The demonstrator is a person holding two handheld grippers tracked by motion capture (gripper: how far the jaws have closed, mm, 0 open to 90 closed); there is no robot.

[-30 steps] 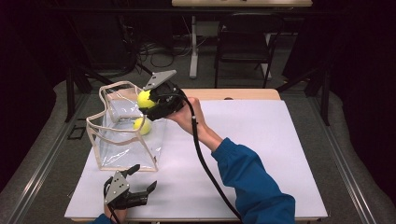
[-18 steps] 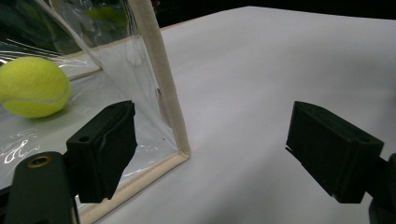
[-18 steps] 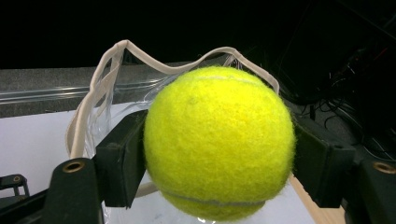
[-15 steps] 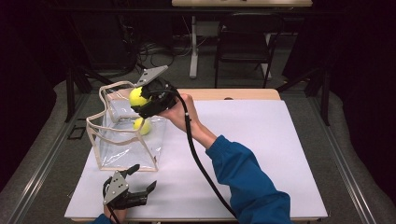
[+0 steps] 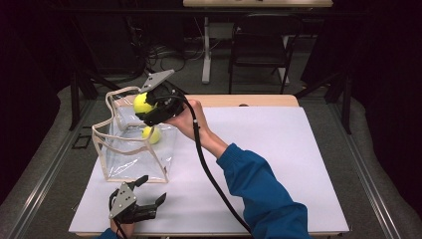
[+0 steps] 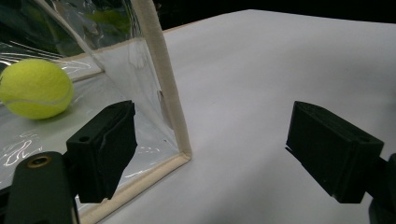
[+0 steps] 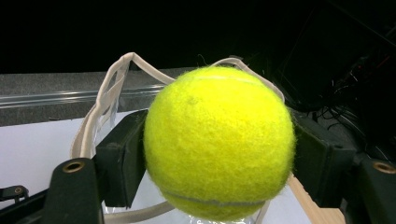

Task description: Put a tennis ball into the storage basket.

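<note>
Left gripper [image 5: 149, 199]: nearest, low at the table's front edge, jaws wide apart, nothing between them; it sits just before the bag's front corner, probably ready to steady it.
Table [image 5: 278, 149]: white top, bare beside the bag.
Bag [image 5: 132, 154]: clear plastic, cream trim, mouth open upward, handles standing up; upright so balls can drop in.
Bag contents: one ball [image 6: 35, 87] lying on the bottom.
Right gripper [image 5: 145, 105]: over the bag's far rim, jaws clamped on a second ball [image 7: 219, 142].
Second ball, place: above the bag's mouth, not yet inside; likely next to be lowered and released.
</note>
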